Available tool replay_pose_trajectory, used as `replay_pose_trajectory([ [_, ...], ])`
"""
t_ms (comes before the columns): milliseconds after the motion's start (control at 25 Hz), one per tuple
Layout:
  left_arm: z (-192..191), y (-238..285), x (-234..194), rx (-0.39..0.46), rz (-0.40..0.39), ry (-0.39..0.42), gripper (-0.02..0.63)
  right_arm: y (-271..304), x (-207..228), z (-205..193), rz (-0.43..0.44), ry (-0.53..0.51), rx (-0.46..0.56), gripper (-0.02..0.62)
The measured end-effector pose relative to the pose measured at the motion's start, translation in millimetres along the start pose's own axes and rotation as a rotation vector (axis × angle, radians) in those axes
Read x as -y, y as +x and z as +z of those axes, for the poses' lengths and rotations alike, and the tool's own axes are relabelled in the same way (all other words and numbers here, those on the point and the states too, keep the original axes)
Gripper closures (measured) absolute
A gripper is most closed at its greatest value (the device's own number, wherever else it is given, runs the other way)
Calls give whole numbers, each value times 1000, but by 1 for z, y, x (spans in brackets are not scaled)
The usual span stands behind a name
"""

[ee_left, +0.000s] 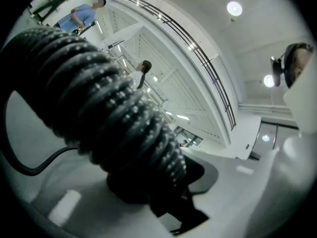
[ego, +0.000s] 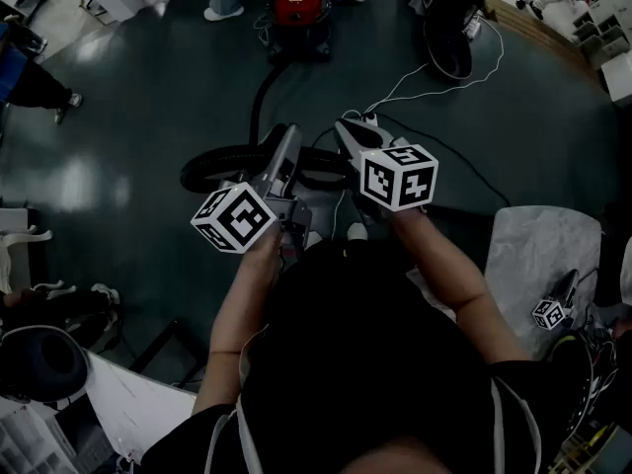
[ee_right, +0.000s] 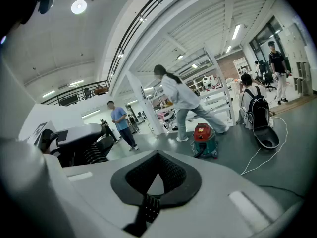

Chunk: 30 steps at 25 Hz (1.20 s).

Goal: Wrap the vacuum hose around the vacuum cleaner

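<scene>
The red vacuum cleaner (ego: pixel 301 6) stands on the dark floor far ahead of me, and it also shows in the right gripper view as the red vacuum cleaner (ee_right: pixel 204 138). Its black ribbed hose (ego: pixel 259 92) runs from it toward me and curls into a loop at my left gripper (ego: pixel 284 146). In the left gripper view the hose (ee_left: pixel 109 113) fills the space between the jaws, and the left gripper (ee_left: pixel 163 185) is shut on it. My right gripper (ego: pixel 348 132) is just right of the hose, with the right gripper (ee_right: pixel 151 182) shut and empty.
Several people stand beyond the vacuum cleaner. A white cable (ego: pixel 449 89) trails over the floor to a black bag (ego: pixel 449 23) at the back right. A white-covered table (ego: pixel 543 250) with a spare marker cube (ego: pixel 551 312) is close on my right. Chairs sit at my left.
</scene>
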State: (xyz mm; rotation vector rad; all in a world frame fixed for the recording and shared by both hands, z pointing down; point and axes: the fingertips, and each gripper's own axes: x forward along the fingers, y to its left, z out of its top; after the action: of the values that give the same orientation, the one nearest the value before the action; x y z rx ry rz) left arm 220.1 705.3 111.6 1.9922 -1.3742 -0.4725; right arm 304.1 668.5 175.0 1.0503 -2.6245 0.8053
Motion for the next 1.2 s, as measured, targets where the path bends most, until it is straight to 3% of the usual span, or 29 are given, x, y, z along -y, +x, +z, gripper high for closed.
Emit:
replay_pose_trajectory([
  [360, -1, -2, -5, -4, 0, -6, 460, 4, 0, -11, -4, -1, -22, 600],
  [840, -3, -4, -12, -13, 1, -25, 460, 10, 5, -22, 15, 72, -37, 598],
  [1200, 3, -24, -27, -18, -19, -50, 460, 23, -16, -40, 7, 82, -59, 598],
])
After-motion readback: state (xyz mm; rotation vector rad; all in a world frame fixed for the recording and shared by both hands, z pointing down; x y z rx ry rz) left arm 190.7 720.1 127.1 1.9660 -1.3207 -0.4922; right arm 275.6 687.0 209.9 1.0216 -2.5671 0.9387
